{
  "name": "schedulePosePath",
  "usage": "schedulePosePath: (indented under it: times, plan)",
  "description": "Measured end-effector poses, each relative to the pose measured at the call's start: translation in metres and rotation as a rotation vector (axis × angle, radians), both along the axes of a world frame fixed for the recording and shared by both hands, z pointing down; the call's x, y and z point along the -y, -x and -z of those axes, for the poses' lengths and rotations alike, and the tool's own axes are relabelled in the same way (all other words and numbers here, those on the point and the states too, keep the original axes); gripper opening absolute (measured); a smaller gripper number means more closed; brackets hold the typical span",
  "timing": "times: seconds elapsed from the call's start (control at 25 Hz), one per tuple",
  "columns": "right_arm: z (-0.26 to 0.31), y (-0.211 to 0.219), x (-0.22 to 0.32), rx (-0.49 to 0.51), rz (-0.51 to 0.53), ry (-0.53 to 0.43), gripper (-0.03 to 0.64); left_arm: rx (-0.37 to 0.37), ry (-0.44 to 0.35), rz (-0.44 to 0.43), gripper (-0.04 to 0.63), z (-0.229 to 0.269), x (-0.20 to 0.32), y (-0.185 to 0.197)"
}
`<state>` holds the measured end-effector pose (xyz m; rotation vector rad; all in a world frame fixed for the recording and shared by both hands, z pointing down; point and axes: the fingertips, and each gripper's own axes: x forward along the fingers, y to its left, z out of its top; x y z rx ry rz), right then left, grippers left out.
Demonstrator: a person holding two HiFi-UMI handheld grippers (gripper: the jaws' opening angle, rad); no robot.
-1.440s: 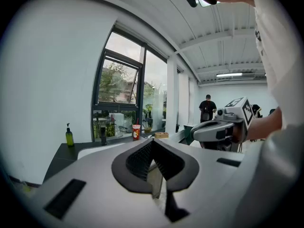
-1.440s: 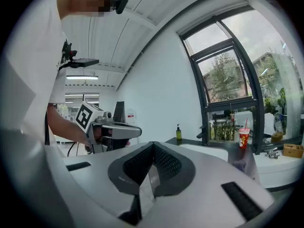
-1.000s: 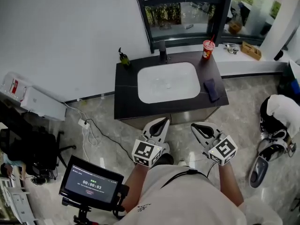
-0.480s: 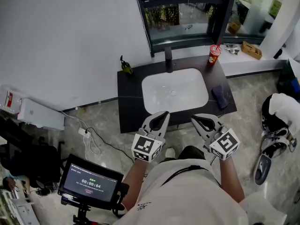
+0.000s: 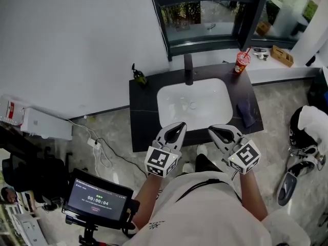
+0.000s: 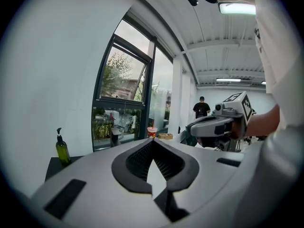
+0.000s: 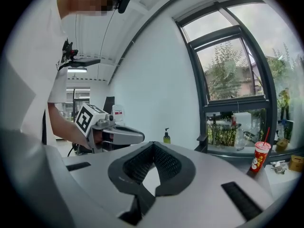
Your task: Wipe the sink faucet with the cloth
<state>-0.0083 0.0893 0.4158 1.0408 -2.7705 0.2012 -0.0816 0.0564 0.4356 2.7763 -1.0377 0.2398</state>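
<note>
Hovering at the front edge of a dark vanity, left gripper and right gripper both closed, empty, black faucet behind white basin, dark cloth on countertop right of it, window beyond.

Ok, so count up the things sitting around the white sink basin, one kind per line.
black faucet: 1
green pump bottle: 1
red cup with straw: 1
dark cloth: 1
Total: 4
</note>
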Motion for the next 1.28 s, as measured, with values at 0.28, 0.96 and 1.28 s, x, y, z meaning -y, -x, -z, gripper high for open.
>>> schedulePosePath:
  times: [0.28, 0.96, 1.28]
  plan:
    - [0.011, -0.021, 0.061, 0.036, 0.066, -0.028, 0.003, 0.040, -0.050, 0.058, -0.005, 0.020, 0.066, -0.020]
    - [-0.025, -0.046, 0.129, 0.070, 0.080, 0.063, 0.003, 0.061, 0.046, 0.044, -0.005, -0.023, 0.117, -0.066]
    - [-0.084, -0.123, 0.138, -0.020, -0.242, 0.124, 0.003, 0.122, 0.099, -0.181, -0.005, -0.073, 0.121, -0.123]
